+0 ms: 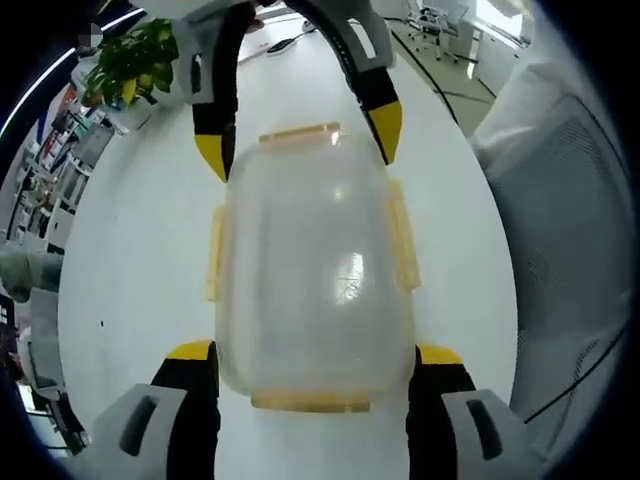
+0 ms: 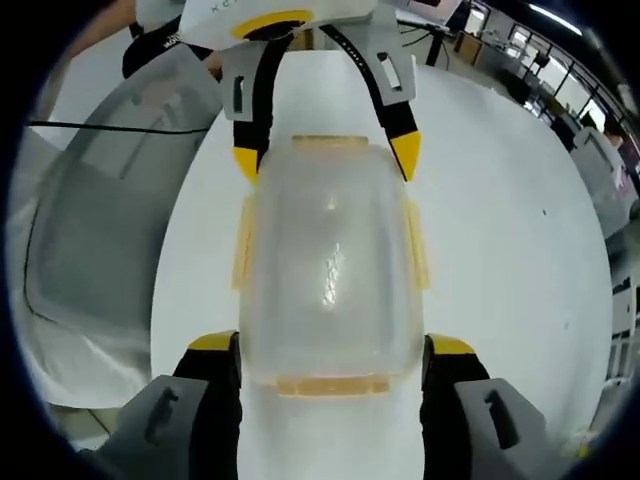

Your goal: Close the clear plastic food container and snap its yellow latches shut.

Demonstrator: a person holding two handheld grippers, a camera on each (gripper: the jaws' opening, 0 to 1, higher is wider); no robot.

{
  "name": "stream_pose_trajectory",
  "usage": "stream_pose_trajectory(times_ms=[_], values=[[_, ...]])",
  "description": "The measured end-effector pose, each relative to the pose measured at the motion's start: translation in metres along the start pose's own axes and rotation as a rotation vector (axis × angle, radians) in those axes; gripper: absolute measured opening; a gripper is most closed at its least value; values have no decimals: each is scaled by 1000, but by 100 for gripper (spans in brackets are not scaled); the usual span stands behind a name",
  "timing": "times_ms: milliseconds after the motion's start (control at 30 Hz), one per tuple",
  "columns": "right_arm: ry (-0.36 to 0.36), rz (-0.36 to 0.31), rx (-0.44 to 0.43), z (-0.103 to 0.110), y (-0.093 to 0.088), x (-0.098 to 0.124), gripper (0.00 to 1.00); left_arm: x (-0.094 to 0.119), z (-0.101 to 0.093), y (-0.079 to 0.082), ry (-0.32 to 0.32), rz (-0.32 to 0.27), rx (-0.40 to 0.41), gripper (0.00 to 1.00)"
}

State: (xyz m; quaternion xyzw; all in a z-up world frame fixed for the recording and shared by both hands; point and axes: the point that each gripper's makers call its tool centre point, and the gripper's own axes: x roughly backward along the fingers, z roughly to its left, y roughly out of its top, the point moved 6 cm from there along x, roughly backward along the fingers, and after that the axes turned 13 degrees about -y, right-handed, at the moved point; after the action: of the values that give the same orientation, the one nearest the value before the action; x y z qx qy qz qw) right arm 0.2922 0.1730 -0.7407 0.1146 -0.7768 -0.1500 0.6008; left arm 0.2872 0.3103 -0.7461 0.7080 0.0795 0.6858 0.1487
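A clear plastic container (image 1: 315,270) (image 2: 328,270) lies on the white table (image 1: 130,260) with its lid on. Yellow latches sit on all four sides, among them the side latches (image 1: 403,240) (image 2: 242,245) and the near-end latch (image 1: 310,402) (image 2: 332,384); I cannot tell whether they are snapped. My left gripper (image 1: 315,352) is open, one jaw on each side of the container's near end. My right gripper (image 2: 332,345) is open the same way at the opposite end. Each shows in the other's view, the right gripper (image 1: 298,140) and left gripper (image 2: 327,155) facing across the container.
A grey mesh chair (image 1: 570,250) (image 2: 100,210) stands close beside the table edge. A potted plant (image 1: 130,65) sits at the table's far corner, and a dark cable (image 1: 290,42) lies beyond the container. Office desks stand further back.
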Motion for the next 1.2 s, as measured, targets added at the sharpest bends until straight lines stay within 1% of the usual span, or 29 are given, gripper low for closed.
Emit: stream_pose_trajectory(times_ms=[167, 467, 600, 667, 800, 967, 1200], values=[[-11, 13, 6, 1, 2, -2, 71, 0, 0, -1, 1, -6, 6, 73], [-6, 3, 4, -3, 2, -3, 70, 0, 4, -2, -1, -1, 8, 73], [2, 12, 11, -7, 4, -5, 71, -1, 8, -2, -7, 15, 6, 74], [4, 10, 13, -11, 4, -6, 71, -1, 11, -3, -8, 24, 5, 74], [5, 3, 10, -18, 5, -8, 71, -1, 19, -6, -9, 24, 8, 75], [7, -4, 13, -28, 6, -11, 71, -1, 29, -7, -18, 43, 12, 75], [9, 11, 19, -46, 8, -16, 71, -1, 46, -9, -17, 46, 18, 76]])
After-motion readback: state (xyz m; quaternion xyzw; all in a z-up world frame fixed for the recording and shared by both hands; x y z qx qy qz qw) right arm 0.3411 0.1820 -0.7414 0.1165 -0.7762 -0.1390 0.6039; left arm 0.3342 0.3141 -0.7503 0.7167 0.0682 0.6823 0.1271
